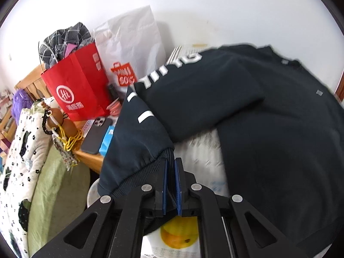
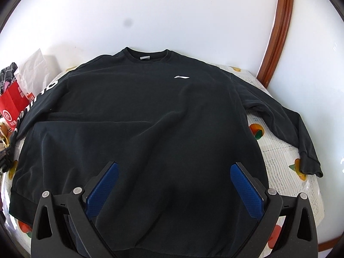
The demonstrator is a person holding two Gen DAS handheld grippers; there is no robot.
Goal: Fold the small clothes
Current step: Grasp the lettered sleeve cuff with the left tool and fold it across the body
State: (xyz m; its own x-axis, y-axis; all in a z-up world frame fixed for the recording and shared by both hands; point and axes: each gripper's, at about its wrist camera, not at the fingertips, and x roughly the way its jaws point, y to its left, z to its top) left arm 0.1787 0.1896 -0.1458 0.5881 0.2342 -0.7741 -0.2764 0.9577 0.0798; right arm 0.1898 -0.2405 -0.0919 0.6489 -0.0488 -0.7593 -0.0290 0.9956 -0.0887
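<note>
Folding has barely begun, judging by how things lie. A dark sweatshirt (image 2: 137, 116) is spread face up and nearly flat across the surface (image 2: 286, 161), which is covered with a fruit-printed cloth; its collar points to 12 o'clock in the right wrist view and its hem lies at 6 o'clock.

The left claw (image 1: 171, 182) is pinched together on the ribbed cuff (image 1: 163, 157) of the lettered sleeve (image 1: 150, 111), which runs off toward 10 o'clock and overhangs the surface's edge. The right claw (image 2: 174, 185) stands wide apart above the lower body of the garment, gripping nothing; whether its pads touch the fabric I cannot tell.

The other sleeve (image 2: 286, 120) lies stretched out toward 3 o'clock, unfolded. Both sleeves remain to be brought in, then the body doubled over. A red bag (image 1: 77, 90) and a phone (image 1: 96, 135) sit at 9 o'clock.
</note>
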